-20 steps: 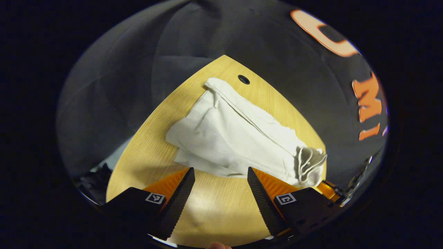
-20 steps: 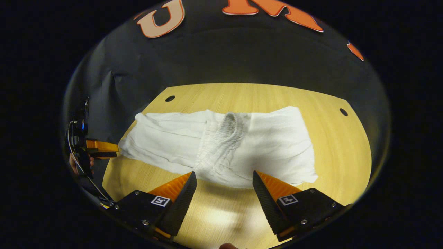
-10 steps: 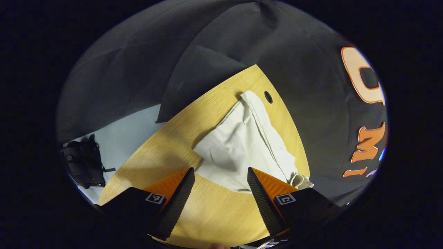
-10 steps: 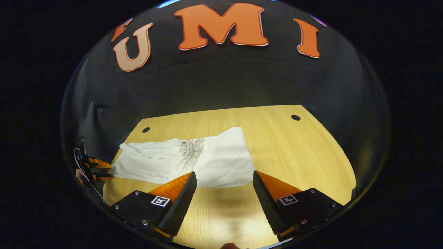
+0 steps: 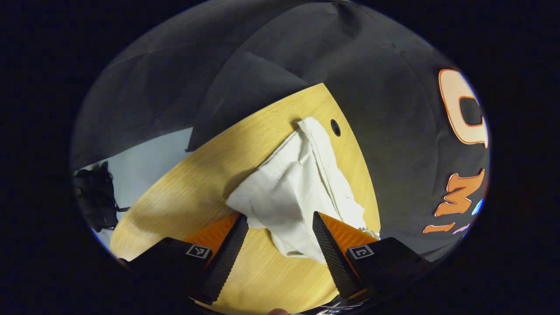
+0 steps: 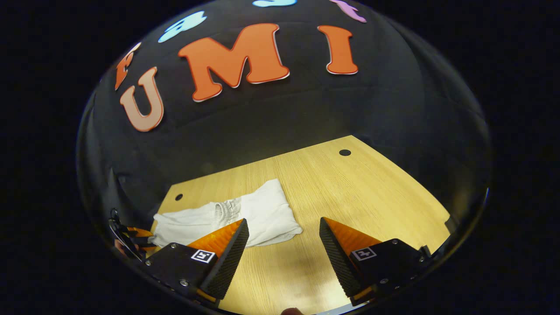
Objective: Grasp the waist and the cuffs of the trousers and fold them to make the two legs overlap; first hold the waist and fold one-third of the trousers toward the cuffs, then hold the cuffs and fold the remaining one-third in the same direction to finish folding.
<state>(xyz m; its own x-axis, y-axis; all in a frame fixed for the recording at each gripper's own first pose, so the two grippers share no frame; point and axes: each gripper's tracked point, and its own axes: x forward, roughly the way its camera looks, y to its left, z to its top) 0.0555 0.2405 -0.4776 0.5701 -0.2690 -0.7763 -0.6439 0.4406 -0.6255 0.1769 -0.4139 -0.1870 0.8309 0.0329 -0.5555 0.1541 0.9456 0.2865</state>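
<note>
My left gripper (image 5: 280, 227) has its jaws spread wide, and between them I see the near edge of the white trousers (image 5: 297, 188); whether either finger touches the cloth I cannot tell. My right gripper (image 6: 284, 232) is spread just as wide, with nothing between its jaws but bare wood.

The trousers lie folded on the light wooden table (image 5: 183, 192), a crumpled band of layered cloth. In the left gripper view their far end reaches up to the table's far edge, just beside a small round hole (image 5: 335, 127) near the corner. In the right gripper view I see the same bundle (image 6: 232, 216) toward the table's left side, the gathered elastic waist (image 6: 225, 209) lying on top around its middle, and the left gripper (image 6: 133, 234) low at the table's left edge (small and dim there). A second hole (image 6: 344, 152) sits near the far right corner, well apart from the cloth.

Past the table's left edge in the left gripper view, a dark bag (image 5: 94, 197) lies on a pale floor (image 5: 144, 153).
</note>
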